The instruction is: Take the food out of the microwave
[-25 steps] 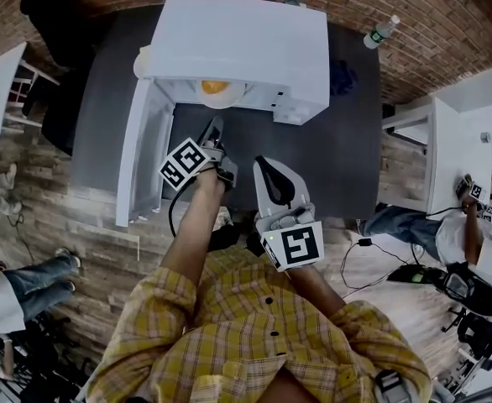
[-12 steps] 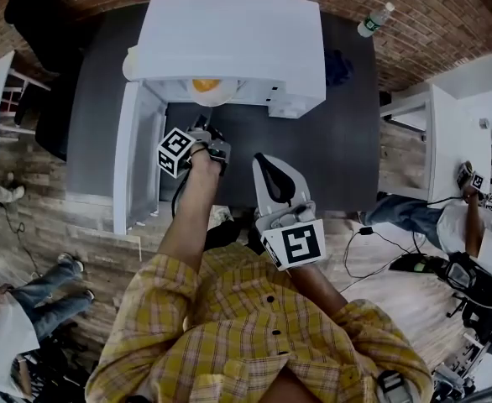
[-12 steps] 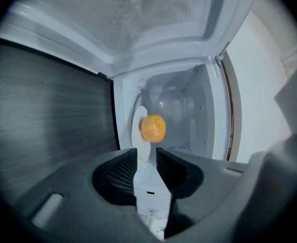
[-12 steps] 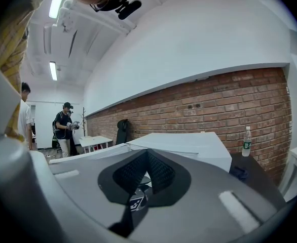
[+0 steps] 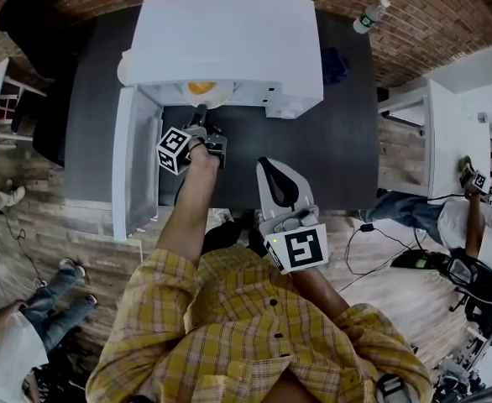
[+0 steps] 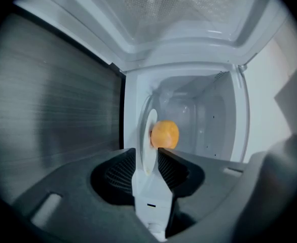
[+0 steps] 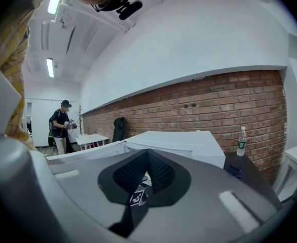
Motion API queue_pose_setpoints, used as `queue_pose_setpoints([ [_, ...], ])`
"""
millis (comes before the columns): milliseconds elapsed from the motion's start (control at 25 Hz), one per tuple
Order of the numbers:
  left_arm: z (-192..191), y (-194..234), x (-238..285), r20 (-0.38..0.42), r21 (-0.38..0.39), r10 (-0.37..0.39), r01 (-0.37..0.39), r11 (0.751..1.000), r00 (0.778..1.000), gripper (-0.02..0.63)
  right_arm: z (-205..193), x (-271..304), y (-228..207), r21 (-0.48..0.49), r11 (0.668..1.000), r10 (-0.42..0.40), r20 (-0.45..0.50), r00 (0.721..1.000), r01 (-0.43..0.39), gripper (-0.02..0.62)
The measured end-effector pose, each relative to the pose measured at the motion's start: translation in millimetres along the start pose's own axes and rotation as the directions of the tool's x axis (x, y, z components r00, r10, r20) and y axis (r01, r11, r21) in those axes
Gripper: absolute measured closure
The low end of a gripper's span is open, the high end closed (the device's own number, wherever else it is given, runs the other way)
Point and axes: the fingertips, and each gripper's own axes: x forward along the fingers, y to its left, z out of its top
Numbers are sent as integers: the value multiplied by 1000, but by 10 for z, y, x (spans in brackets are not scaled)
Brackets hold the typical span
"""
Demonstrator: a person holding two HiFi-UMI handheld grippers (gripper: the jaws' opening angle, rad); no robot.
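A white microwave (image 5: 229, 40) stands on a dark table (image 5: 347, 158) with its door (image 5: 137, 162) swung open to the left. Inside, a round orange food (image 5: 200, 87) lies on a white plate (image 5: 204, 99). My left gripper (image 5: 199, 117) is at the mouth of the oven, rolled on its side. Its jaws are opening, and the plate's (image 6: 149, 135) near rim stands edge-on in the gap of the left gripper (image 6: 149, 158), with the food (image 6: 164, 134) just beyond. My right gripper (image 5: 273, 168) hangs back over the table's front edge. In its own view the right gripper (image 7: 147, 161) is shut and empty.
Two water bottles (image 5: 365, 15) stand at the back by the brick wall, and a blue object (image 5: 334, 61) lies right of the microwave. White side tables (image 5: 447, 141) flank the dark table. People stand at the right (image 5: 473, 225) and lower left (image 5: 28, 342).
My left gripper has dropped and moved in toward the microwave's opening, rolling as it went, and its marker cube has turned. The right gripper has kept still.
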Motion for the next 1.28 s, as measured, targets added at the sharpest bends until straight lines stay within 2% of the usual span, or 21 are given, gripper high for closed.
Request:
queue_pose_setpoints([
  [120,21,45,77,3,-21,8,-8,1000,1000,476,2,11,-24,6,1000,-7,2,1000,7,592],
  [280,33,72,130,9,10,27,-27,1000,1000,488,-7,-3,-59,6,1000,-16,2,1000,16,592],
  [520,59,91,192,26,4,34,-35,999,999,492,7,-9,-104,19,1000,-22,2,1000,22,592],
  [840,79,34,235,32,24,15,-16,1000,999,587,14,-9,-154,21,999,-25,5,1000,25,592],
  [1280,32,-18,201,34,41,3,-4,999,999,595,37,-44,-182,27,999,-21,15,1000,21,592],
])
